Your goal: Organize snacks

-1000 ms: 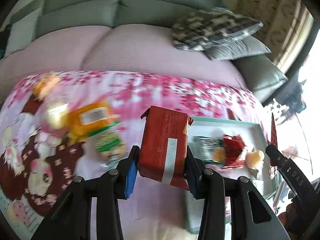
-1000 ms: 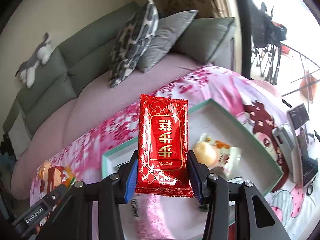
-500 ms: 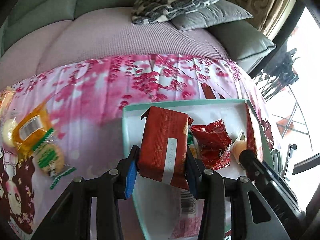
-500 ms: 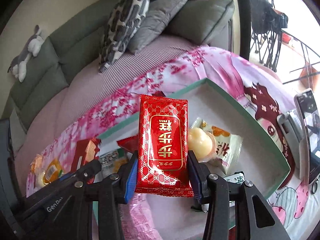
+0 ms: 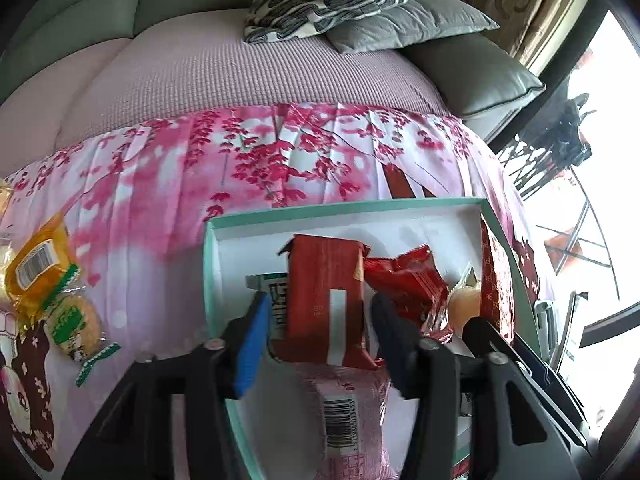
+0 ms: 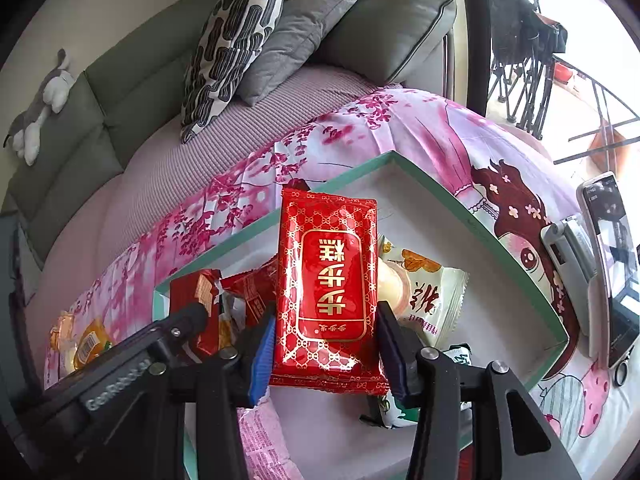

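A teal-rimmed white box lies on the pink blossom cloth and holds several snacks. My left gripper is open over the box; the dark red snack block sits between its fingers with gaps on both sides. My right gripper is shut on a red gold-patterned packet held upright over the box. The left gripper's finger and the red block show at left in the right wrist view.
A crumpled red packet, a pink packet and a white bun packet lie in the box. Orange and green snacks lie left of it. A phone on a stand stands right. Sofa cushions are behind.
My left gripper moved right over the box, lowered the dark red block and opened off it. My right gripper kept its packet, shifting slightly nearer the box.
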`<action>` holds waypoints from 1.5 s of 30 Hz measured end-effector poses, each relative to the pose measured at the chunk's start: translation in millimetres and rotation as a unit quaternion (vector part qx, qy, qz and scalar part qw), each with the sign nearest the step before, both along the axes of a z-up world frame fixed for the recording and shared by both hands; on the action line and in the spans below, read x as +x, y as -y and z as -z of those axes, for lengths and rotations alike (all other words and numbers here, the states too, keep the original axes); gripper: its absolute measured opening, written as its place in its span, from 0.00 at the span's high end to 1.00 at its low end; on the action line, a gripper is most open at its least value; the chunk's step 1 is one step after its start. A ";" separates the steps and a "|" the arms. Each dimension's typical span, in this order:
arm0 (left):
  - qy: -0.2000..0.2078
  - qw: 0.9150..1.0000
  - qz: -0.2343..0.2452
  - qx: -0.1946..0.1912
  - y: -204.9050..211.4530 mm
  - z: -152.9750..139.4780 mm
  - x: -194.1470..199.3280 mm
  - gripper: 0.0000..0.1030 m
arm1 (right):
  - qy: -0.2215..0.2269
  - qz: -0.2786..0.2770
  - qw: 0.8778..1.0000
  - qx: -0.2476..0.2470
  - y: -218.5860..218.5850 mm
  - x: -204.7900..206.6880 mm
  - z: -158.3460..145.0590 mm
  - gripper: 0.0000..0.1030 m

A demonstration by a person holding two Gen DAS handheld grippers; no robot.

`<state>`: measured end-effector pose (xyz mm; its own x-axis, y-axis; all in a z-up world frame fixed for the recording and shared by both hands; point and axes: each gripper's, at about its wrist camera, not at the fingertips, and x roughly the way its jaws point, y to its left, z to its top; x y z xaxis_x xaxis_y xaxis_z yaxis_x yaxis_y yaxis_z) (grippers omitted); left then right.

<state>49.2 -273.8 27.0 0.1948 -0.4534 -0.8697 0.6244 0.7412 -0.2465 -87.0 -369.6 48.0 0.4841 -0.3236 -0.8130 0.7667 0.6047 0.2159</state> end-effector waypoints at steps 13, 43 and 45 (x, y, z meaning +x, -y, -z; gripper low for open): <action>0.006 0.995 -0.104 -0.004 -71.4 -14.7 14.9 0.24 | -0.001 -0.012 1.000 -0.009 -4.9 0.9 -7.5 0.37; 0.034 0.948 -0.314 0.049 -240.9 5.9 40.7 0.11 | 0.012 -0.205 0.978 -0.040 -126.9 76.0 -9.1 0.05; 0.037 0.943 -0.325 0.054 -248.8 5.6 43.3 0.11 | 0.014 -0.227 0.973 -0.039 -141.1 81.9 -6.6 0.05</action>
<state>92.5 -25.1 21.4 0.4637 -0.1261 -0.8770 0.0416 0.9918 -0.1207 -5.1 -228.6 54.6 0.6129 -0.1311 -0.7792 0.4115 0.8948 0.1731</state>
